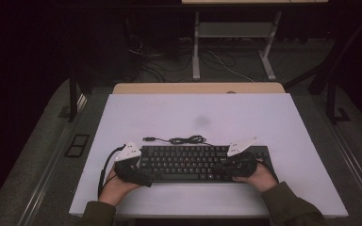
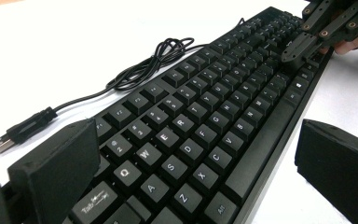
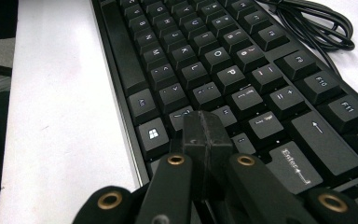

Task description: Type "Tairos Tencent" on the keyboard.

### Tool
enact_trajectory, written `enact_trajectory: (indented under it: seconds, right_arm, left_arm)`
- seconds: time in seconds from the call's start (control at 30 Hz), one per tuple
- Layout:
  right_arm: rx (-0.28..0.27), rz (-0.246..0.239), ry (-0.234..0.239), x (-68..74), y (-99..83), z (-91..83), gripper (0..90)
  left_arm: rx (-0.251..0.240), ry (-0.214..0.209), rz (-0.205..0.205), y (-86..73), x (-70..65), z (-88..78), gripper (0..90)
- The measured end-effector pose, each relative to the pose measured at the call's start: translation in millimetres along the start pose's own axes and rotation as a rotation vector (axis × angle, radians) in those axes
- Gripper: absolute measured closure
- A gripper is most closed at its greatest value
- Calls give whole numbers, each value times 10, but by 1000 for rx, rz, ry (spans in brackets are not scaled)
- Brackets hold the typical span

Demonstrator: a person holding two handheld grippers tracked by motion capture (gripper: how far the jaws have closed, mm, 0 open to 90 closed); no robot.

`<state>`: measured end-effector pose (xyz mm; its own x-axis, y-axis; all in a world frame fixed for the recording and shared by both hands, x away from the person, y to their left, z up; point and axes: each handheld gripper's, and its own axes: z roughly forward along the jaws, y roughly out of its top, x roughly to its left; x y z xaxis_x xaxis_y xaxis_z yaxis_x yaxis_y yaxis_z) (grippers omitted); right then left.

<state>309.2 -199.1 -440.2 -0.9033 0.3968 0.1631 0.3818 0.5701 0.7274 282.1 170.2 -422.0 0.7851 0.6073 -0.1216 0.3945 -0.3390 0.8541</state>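
Behind keyboard [image 1: 195, 162]: coiled USB cable [image 1: 181, 140] on white tabletop [image 1: 193, 115]; L gripper [image 1: 141, 175] spread astride keyboard's end, R gripper [image 3: 207, 135] pressed together over keys; dark room.

Black keyboard [image 1: 202, 162], white key legends; black cable [image 1: 186, 140]; white table [image 1: 193, 117]; black tongs [image 2: 191, 172].

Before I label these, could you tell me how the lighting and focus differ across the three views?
High view: dim, the surroundings nearly black, the white table lit, the keyboard small and soft. Left gripper view: bright, key legends sharp, the near left gripper pads blurred, the table washed out. Right gripper view: the shut right gripper soft, the keys crisp.
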Motion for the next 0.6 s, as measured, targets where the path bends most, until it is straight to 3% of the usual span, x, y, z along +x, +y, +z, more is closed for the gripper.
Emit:
enact_trajectory:
  seconds: [0.6]
  right_arm:
    - [-1,-2,-4,4,-2,0,894]
  left_arm:
    - [0,-11,4,124,23,158,16]
